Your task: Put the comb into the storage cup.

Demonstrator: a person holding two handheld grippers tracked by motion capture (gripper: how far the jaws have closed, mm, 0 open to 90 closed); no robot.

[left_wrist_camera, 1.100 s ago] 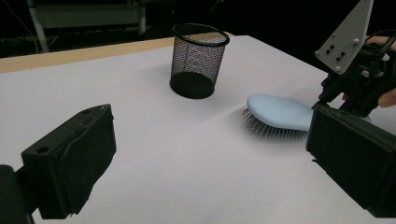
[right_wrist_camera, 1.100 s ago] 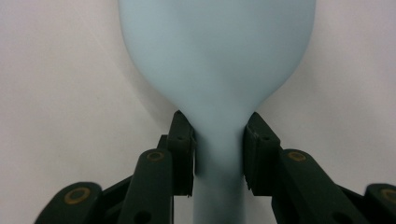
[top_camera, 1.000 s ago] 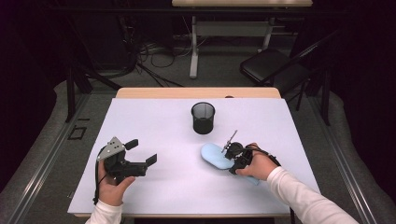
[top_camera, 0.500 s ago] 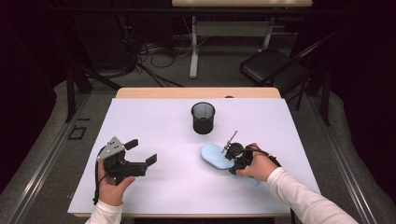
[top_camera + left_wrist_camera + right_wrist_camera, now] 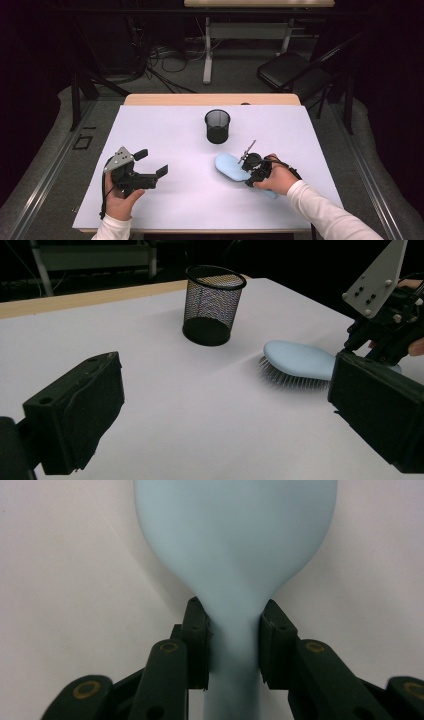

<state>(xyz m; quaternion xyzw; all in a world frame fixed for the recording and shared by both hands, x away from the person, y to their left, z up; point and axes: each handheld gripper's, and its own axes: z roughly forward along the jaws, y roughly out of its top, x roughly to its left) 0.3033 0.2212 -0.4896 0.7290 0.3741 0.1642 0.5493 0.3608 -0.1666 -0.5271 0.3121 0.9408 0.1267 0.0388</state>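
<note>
White counter [image 5: 180, 210]: right claw [image 5: 234, 645] clamps brush [image 5: 235, 540] neck; left claw [image 5: 225, 425] wide, idle. Next: lift toward cup [image 5: 217, 126].

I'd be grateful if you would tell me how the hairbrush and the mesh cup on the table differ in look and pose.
The hairbrush is pale blue and solid; the mesh cup is black wire mesh. The hairbrush lies flat, bristles down; the mesh cup stands upright, mouth up. The hairbrush has its handle clamped in the right gripper; the mesh cup stands free, with nothing touching it. Both rest on the white table.
</note>
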